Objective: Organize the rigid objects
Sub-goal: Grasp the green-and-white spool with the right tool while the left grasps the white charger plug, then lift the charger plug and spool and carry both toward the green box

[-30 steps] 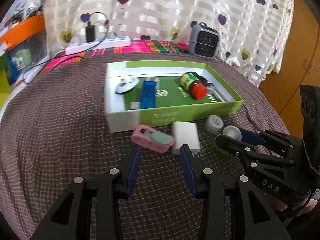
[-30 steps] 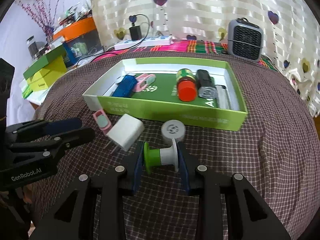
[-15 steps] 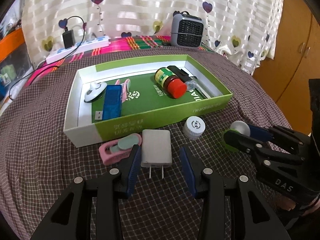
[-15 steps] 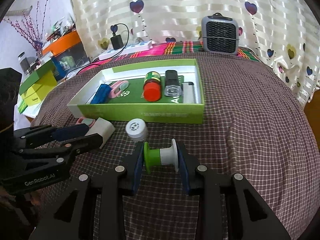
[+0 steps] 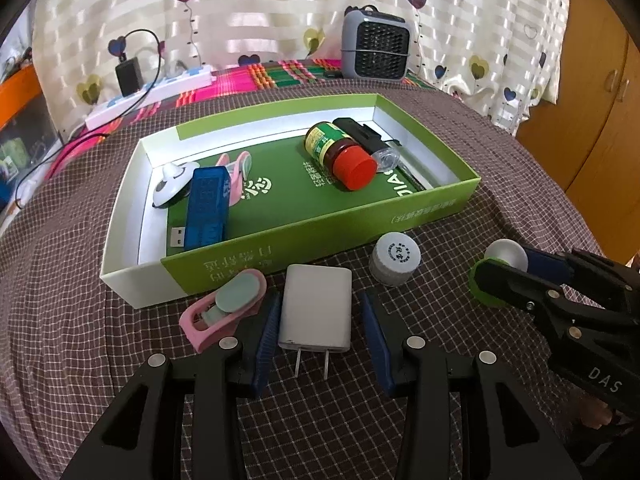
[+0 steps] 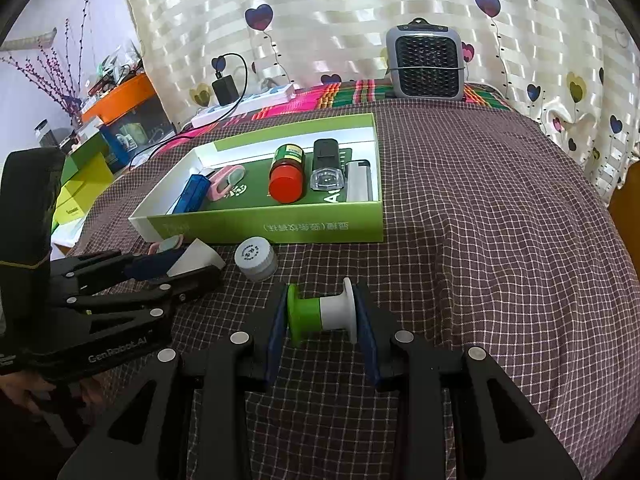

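Checked cloth (image 5: 80, 320): brown, small white grid, covers the whole work surface; bears every item listed below.

Green box (image 5: 320, 236): shallow open tray with white inner walls, lying toward the far side of the cloth; contents: red-capped bottle (image 5: 340, 152) on its side, black device (image 6: 326, 166) with a clear end just beside the bottle, blue USB device (image 5: 208, 208) near the left wall, a white round piece (image 5: 172, 184) touching the blue device's far end, a pink clip (image 6: 226, 178) beside it, a silver bar (image 6: 358, 180) against the right wall.

Left gripper (image 5: 320, 332): jaws spread, one on each side of the white charger (image 5: 316, 312); the left pad looks to sit at the charger's edge, a visible gap remains on the right; not clenched; charger lies flat on the cloth in front of the box, prongs toward the camera.

Right gripper (image 6: 322, 318): jaws clenched on the green and white spool (image 6: 322, 314), pads pressed on both end flanges; spool held sideways, in front of the box.

Pink case (image 5: 224, 308): on the cloth, left of the charger, touching the left finger's outer side.

Grey cap (image 5: 394, 258): upright on the cloth, between charger and spool, near the box's front wall.
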